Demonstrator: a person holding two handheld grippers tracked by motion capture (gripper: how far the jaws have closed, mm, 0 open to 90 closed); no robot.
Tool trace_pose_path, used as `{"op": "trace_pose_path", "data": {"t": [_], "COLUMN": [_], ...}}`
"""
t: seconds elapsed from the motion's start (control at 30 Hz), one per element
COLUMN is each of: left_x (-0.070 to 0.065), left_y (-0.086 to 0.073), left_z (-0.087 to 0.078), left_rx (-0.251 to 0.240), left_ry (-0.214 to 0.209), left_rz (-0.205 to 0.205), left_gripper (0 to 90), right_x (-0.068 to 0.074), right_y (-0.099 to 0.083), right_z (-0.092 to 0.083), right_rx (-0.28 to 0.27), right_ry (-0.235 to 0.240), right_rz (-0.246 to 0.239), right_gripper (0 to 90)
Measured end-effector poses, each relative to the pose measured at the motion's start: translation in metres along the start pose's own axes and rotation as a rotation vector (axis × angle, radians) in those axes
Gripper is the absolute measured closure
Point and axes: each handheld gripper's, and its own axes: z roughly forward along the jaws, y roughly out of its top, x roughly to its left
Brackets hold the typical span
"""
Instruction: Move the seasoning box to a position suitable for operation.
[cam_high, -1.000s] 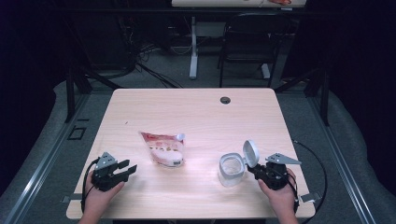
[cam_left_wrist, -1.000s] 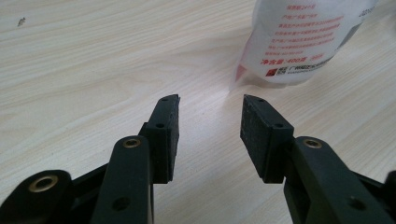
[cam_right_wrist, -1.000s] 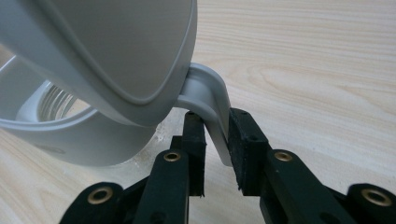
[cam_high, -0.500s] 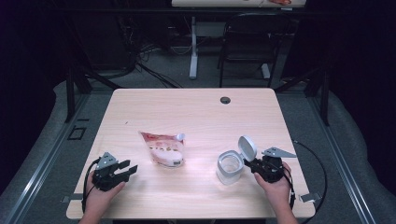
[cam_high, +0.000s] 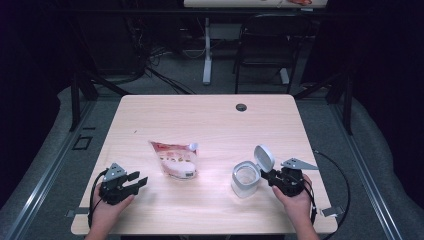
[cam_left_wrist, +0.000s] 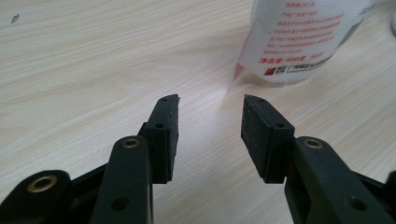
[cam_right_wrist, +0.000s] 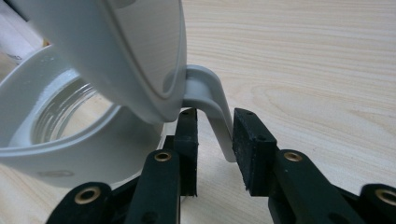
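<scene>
The jar (cam_high: 246, 179) is sitting near the table's (cam_high: 210, 120) right front edge with its flip lid (cam_high: 264, 158) up. The right gripper (cam_right_wrist: 214, 149) has just been opening, jaws slack around the lid's tab (cam_right_wrist: 210, 105), probably letting go. The left gripper (cam_left_wrist: 210, 133) is waiting open and empty, aimed at the pouch (cam_left_wrist: 303, 37), likely for pouring.

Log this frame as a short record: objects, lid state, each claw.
surface: wooden table
container: clear jar, lid flipped up
lid latch: grey handle sits between the right claw pads; jaws have just been opening
pouch: white-and-red bag, lying mid-table
left claw: open, nothing between pads, aimed toward the bag
</scene>
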Motion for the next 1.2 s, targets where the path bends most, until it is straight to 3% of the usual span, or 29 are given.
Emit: {"op": "trace_pose_path", "data": {"t": [0.23,0.9,1.2], "left_x": [0.001,0.001,0.0], "left_y": [0.0,0.0,0.001], "left_z": [-0.001,-0.003,-0.003], "left_rx": [-0.01,-0.014,-0.008], "left_ry": [-0.002,-0.001,-0.002], "left_rz": [0.0,0.004,0.005], "left_gripper": [56.6,56.6,56.6], "right_x": [0.005,0.012,0.015], "right_y": [-0.003,-0.004,-0.002], "right_z": [-0.012,-0.039,-0.043], "right_rx": [-0.003,-0.049,-0.068], "right_ry": [-0.009,-0.03,-0.024], "right_rz": [-0.033,-0.011,0.006], "right_gripper": [69.3,65.4,62.8]}}
